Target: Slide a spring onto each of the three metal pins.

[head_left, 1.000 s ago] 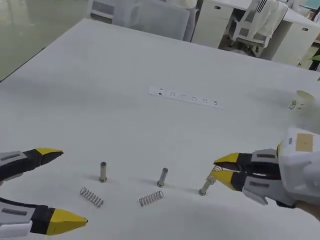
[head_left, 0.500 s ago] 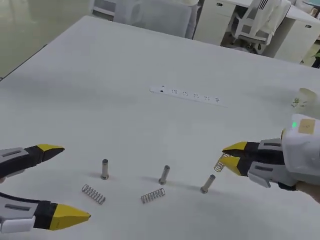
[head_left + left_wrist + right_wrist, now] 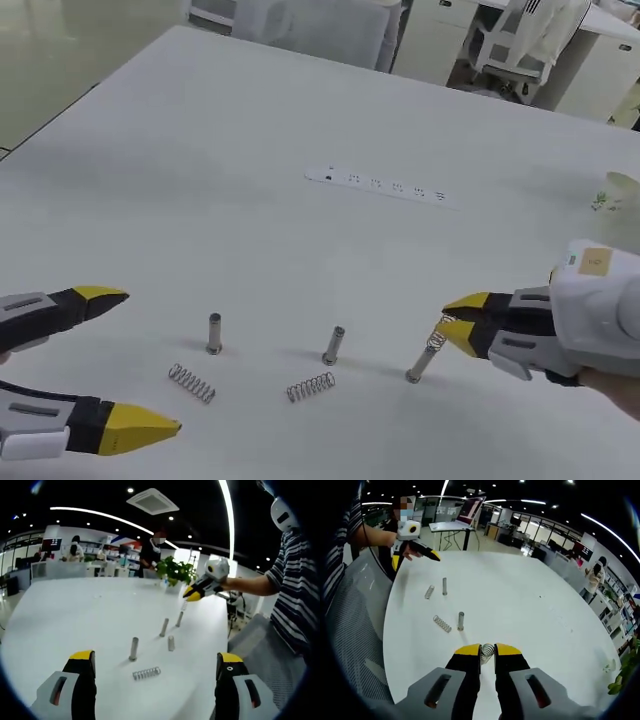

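R gripper (image 3: 447, 318) pinches spring (image 3: 436, 340) at tilted pin (image 3: 420, 366) top.

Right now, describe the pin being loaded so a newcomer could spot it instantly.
On the white table, nearer you than the white power strip, three short metal pins stand in a row. Take the rightmost pin: it leans most, and the yellow-tipped right gripper holds a small coiled steel spring at its top.

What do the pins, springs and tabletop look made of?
Pins: grey with a soft sheen, likely steel. Springs: thin silvery coiled wire, probably steel too. Tabletop: smooth matte white, perhaps laminate; the look leaves it open.
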`<action>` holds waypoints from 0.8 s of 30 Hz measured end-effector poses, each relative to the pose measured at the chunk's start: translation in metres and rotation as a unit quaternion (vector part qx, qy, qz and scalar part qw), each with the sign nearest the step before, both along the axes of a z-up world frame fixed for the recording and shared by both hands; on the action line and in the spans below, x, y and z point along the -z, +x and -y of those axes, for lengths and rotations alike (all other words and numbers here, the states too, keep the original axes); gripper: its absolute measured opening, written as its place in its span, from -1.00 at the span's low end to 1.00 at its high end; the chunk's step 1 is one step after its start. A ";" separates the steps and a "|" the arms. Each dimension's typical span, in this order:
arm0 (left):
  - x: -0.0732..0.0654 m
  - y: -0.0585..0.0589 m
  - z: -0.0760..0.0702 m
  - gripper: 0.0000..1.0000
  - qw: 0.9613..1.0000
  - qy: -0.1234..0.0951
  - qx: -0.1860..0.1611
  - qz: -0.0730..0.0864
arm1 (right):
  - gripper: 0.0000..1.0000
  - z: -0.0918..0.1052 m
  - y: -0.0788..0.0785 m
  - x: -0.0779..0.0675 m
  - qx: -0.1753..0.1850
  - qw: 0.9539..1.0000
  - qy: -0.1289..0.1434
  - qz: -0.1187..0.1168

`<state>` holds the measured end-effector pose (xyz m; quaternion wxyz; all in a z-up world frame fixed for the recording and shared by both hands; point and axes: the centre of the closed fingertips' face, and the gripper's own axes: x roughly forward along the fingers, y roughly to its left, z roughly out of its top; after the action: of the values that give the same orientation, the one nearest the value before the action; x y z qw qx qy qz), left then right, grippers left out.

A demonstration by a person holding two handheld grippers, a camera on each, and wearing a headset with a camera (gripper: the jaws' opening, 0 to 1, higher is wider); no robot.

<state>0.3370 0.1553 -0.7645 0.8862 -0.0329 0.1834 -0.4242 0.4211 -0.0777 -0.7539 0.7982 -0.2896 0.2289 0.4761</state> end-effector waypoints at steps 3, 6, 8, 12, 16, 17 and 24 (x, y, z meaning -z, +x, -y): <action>0.000 0.000 -0.001 0.96 1.000 0.004 -0.001 0.000 | -0.86 -0.001 0.000 0.003 0.000 1.000 -0.001 -0.003; 0.000 0.001 -0.002 0.95 1.000 0.004 -0.002 0.000 | -0.86 0.000 0.000 0.006 0.002 1.000 -0.003 -0.004; 0.001 0.000 -0.003 0.95 1.000 0.004 -0.002 -0.001 | -0.86 0.001 0.001 0.008 0.003 1.000 -0.005 -0.005; 0.001 -0.002 -0.004 0.94 1.000 0.002 -0.003 -0.004 | -0.86 0.002 0.001 0.014 0.005 1.000 -0.006 -0.011; 0.002 -0.002 -0.004 0.94 1.000 0.003 -0.004 -0.005 | -0.86 0.003 0.001 0.023 0.009 1.000 -0.008 -0.019; 0.002 -0.002 -0.004 0.94 1.000 0.002 -0.005 -0.005 | -0.86 0.003 0.000 0.027 0.009 1.000 -0.010 -0.021; 0.001 -0.002 -0.004 0.94 1.000 0.002 -0.006 -0.005 | -0.85 0.005 -0.001 0.044 0.014 0.999 -0.019 -0.034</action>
<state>0.3349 0.1594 -0.7658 0.8881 -0.0343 0.1885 -0.4179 0.4200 -0.0824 -0.7983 0.7909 -0.2850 0.2690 0.4701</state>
